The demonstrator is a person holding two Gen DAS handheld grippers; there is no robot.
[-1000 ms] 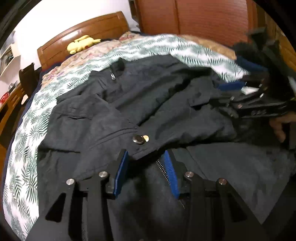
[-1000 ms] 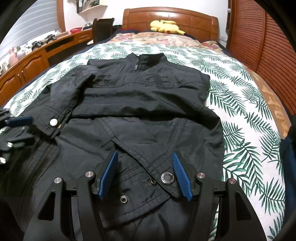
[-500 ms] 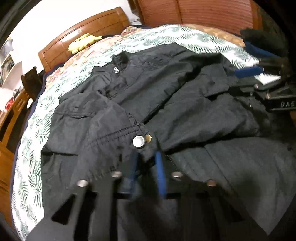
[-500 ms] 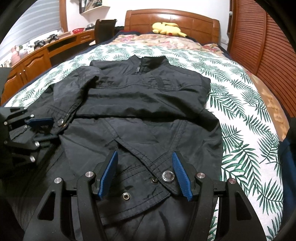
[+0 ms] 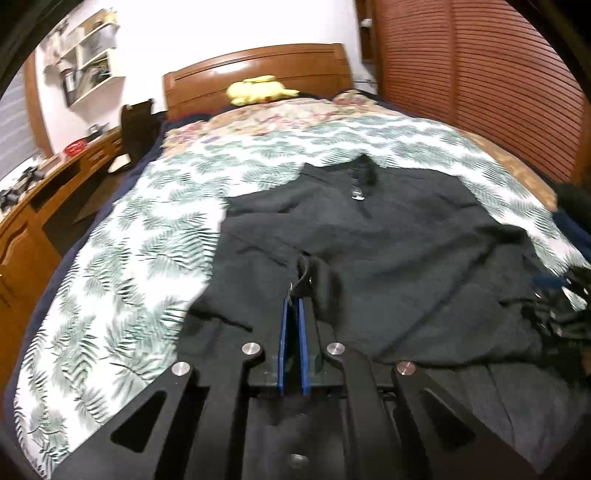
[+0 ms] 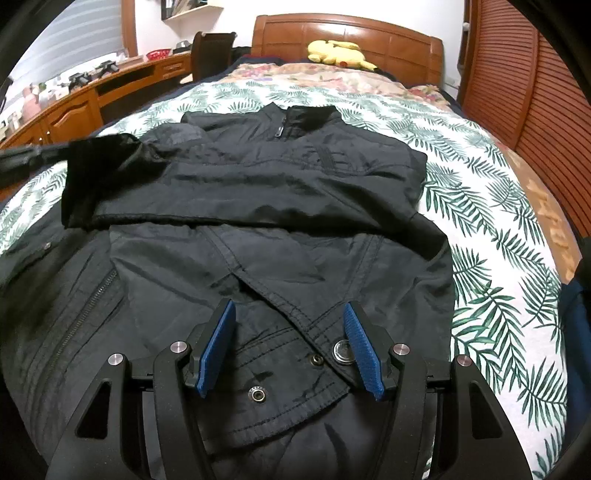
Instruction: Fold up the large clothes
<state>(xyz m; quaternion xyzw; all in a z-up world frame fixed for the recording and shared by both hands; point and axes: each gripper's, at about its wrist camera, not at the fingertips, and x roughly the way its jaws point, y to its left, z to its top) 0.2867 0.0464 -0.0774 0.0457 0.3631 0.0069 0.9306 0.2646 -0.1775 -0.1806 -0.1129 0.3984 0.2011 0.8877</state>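
The black jacket (image 6: 258, 206) lies spread on the bed (image 6: 491, 236), over a white cover printed with green fern leaves.

Only the left wrist view shows the left tool (image 5: 294, 306) with its blue ribbed pads pressed together on the jacket's sleeve cuff (image 5: 304, 275), lifted off the cloth below; the picture is blurred.

Only the right wrist view shows the right tool (image 6: 290, 347) spread wide over the other cuff, pinching nothing. Round metal snaps (image 6: 341, 351) and a toothed zipper (image 6: 79, 321) stand out on the smooth, faintly shiny, wrinkled fabric. A yellow plush toy (image 6: 338, 51) rests against the glossy wooden headboard (image 6: 369, 33).
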